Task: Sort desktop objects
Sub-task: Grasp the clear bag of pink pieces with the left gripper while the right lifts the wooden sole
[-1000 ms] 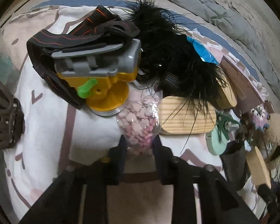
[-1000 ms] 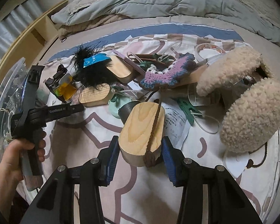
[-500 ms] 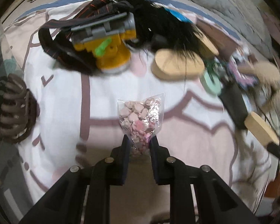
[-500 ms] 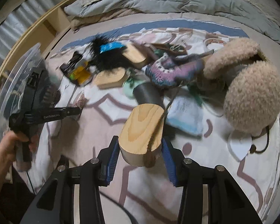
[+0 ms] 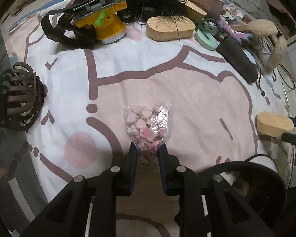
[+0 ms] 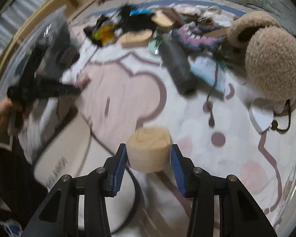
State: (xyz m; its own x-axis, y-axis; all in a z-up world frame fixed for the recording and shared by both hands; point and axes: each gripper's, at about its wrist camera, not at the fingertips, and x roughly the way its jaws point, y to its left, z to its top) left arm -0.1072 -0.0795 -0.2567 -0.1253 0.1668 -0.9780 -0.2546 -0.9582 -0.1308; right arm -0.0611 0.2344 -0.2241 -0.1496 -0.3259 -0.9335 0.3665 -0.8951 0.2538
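Observation:
My left gripper (image 5: 147,152) is shut on a small clear bag of pink beads (image 5: 147,123) and holds it over the patterned bedsheet (image 5: 128,63). My right gripper (image 6: 149,158) is shut on an oval wooden block (image 6: 149,150); that block also shows at the right edge of the left wrist view (image 5: 274,125). The right wrist view is blurred. The left gripper appears there as a dark shape (image 6: 41,90) at the left, with the hand (image 6: 0,116) holding it.
At the back lie a yellow headlamp with strap (image 5: 106,25), black feathers (image 5: 148,0), two more wooden blocks (image 5: 169,29), a green disc (image 5: 206,40), a dark pouch (image 5: 238,61) and fluffy earmuffs (image 6: 272,59). A brown hair claw (image 5: 19,96) lies left. A black round rim (image 5: 246,169) is lower right.
Both grippers have pulled back from the pile toward the near edge of the bed, each carrying its object. The bag of beads left the spot next to the headlamp.

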